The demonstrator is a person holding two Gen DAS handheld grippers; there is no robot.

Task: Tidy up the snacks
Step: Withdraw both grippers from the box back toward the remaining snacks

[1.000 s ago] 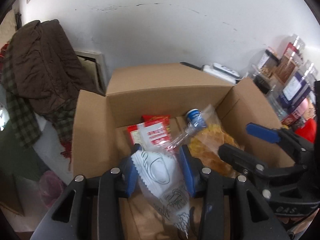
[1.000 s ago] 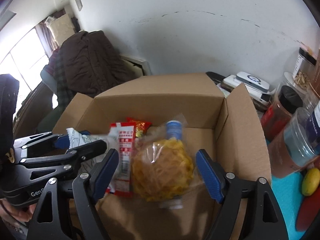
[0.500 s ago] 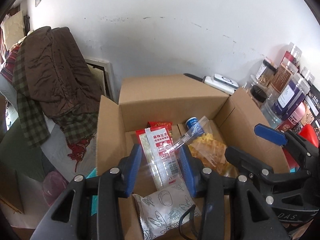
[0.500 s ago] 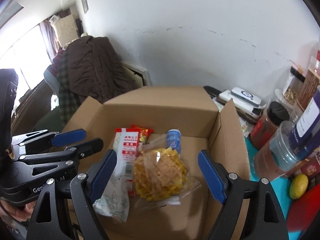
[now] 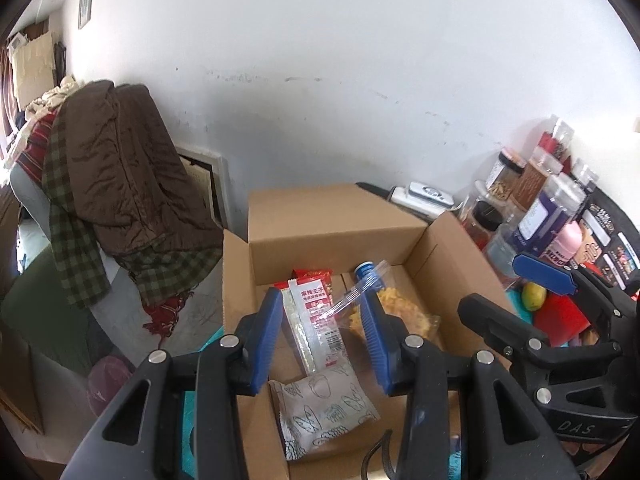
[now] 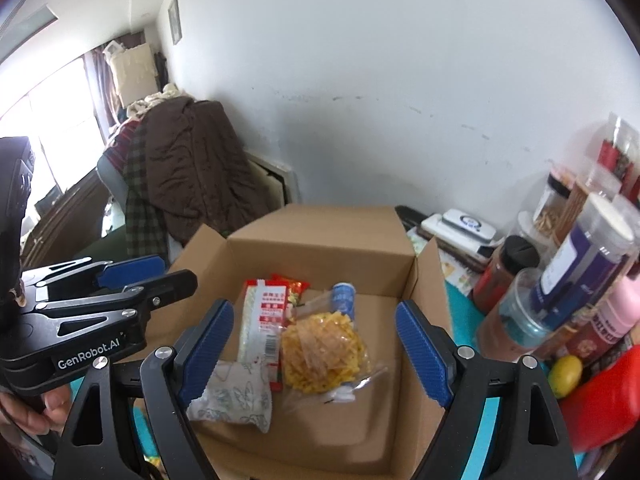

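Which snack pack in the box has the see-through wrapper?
The bag of yellow crisps, on the right of the group in the cardboard box. The grey printed pouch and the red-and-white packet left of it are opaque.

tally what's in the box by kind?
Grey printed pouch: 1
Red-and-white packets: 1
Red packets: 1, mostly hidden
Clear bags of yellow chips: 1
Blue-capped bottles: 1
Total: 5 in the box

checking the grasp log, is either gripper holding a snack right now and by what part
Nothing is held. The left gripper and right gripper are both open above the cardboard box; the grey patterned packet lies loose on the box floor.
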